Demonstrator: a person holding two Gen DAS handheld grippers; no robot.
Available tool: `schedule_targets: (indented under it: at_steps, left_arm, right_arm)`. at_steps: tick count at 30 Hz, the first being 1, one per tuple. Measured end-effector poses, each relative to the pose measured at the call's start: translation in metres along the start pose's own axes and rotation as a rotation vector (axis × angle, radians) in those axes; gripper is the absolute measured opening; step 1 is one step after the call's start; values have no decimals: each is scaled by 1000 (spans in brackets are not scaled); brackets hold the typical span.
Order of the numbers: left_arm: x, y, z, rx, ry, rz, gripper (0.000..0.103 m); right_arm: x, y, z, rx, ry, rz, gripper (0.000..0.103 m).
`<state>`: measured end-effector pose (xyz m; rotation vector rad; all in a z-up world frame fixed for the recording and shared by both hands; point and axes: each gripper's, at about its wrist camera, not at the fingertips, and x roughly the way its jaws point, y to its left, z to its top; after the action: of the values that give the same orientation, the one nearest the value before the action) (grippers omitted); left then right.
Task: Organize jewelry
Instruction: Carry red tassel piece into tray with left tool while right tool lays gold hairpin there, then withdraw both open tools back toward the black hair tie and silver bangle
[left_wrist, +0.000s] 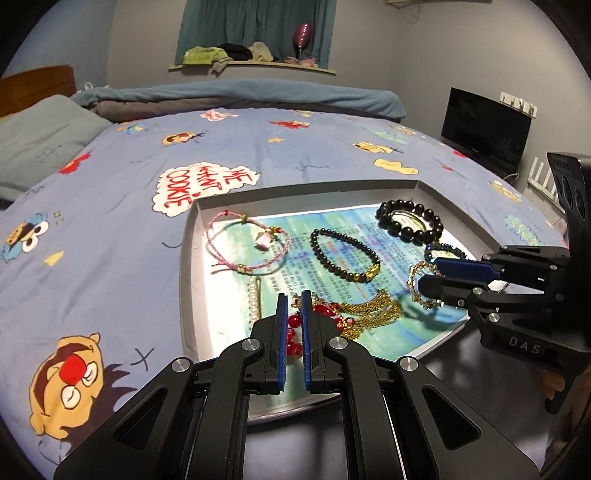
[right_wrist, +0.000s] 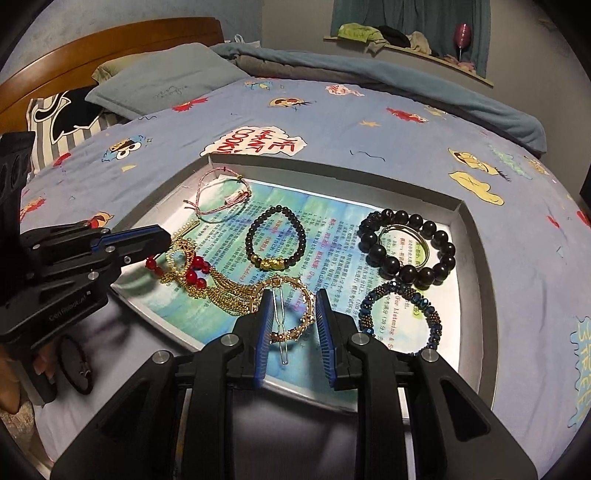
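Bedspread under the tray (right_wrist: 476, 236): left gripper (left_wrist: 294, 295), jaws nearly closed and empty, hovers over red-beaded gold chain (left_wrist: 354, 314) at the near edge; right gripper (right_wrist: 291, 299), slightly parted, straddles gold bangle (right_wrist: 295, 314).

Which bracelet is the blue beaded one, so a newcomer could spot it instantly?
Start at the shallow grey tray on the cartoon bedsheet. Go to its right side, where the chunky black bead bracelet lies; the blue beaded bracelet lies just nearer the camera. Only it has small glittering blue beads mixed with bronze ones.
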<state>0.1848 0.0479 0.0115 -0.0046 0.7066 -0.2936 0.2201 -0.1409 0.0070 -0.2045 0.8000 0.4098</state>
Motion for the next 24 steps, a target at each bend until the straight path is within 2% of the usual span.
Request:
schedule_targets:
  at_steps: [11,14,21,24]
  left_arm:
    - [-1,6,-3,-23,3,15,8]
    - [-2,6,-3,-26,-4,18,15]
    - [-8,8,-2,-35,-25,27,25]
    - [-14,6,0,-29,-37,56,32]
  right_arm:
    - [-1,-4,-2,36,-4,17,25]
    - [-2,-6,-3,46,-12,11,34]
    - [-10,-9,-4,62,-34,7,37]
    - [-19,-14,-4,81,-58,0,39]
